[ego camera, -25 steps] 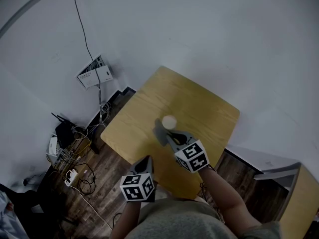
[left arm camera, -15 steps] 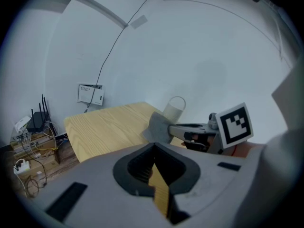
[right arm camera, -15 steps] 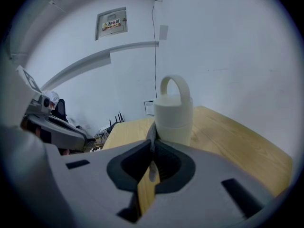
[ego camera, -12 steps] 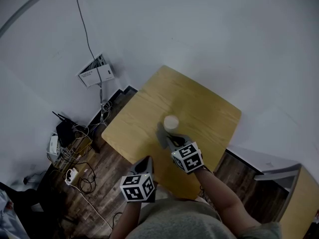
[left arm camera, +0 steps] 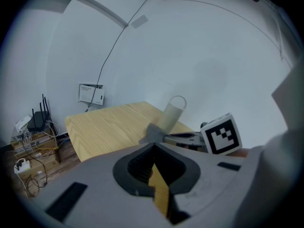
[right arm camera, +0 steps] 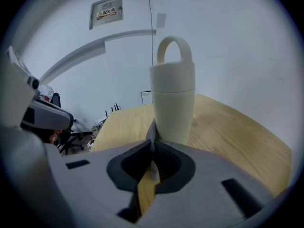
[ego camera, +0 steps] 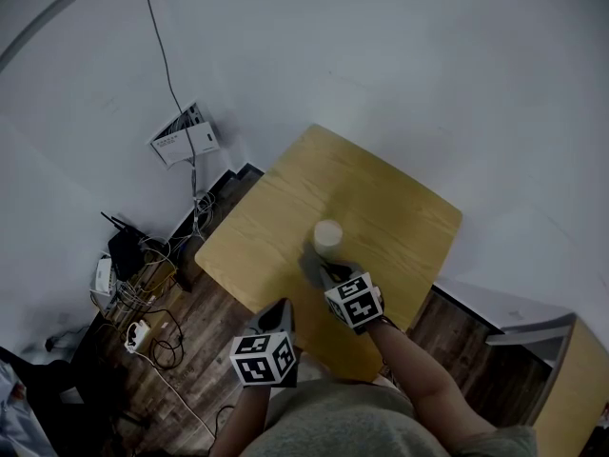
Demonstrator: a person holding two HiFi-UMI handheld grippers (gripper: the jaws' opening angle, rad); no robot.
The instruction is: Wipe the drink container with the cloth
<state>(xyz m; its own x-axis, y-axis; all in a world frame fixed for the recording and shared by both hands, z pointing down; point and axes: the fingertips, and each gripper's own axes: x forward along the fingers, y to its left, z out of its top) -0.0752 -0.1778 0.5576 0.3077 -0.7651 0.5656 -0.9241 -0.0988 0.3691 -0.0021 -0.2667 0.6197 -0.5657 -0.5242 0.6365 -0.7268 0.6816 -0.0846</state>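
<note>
A white drink container [ego camera: 327,234] with a loop handle on its lid stands upright near the middle of the yellow wooden table [ego camera: 400,208]. In the right gripper view the container [right arm camera: 173,101] rises just past the jaws. My right gripper [ego camera: 326,272] is shut on a grey cloth [ego camera: 312,265], which lies against the container's near lower side. A thin edge of the cloth [right arm camera: 152,129] shows between the closed jaws of the right gripper [right arm camera: 153,148]. The left gripper [ego camera: 283,305] hovers at the table's near edge, shut and holding nothing. The left gripper view shows the container [left arm camera: 172,113] and cloth [left arm camera: 152,133] ahead.
A white wall runs close behind the table. On the dark wood floor to the left are a router and tangled cables [ego camera: 128,260], and a white box [ego camera: 181,139] hangs on the wall. A wooden cabinet [ego camera: 571,379] stands at the right.
The right gripper with the cloth has shifted slightly left and nearer to me, along the container's near side. The left gripper has stayed in place.
</note>
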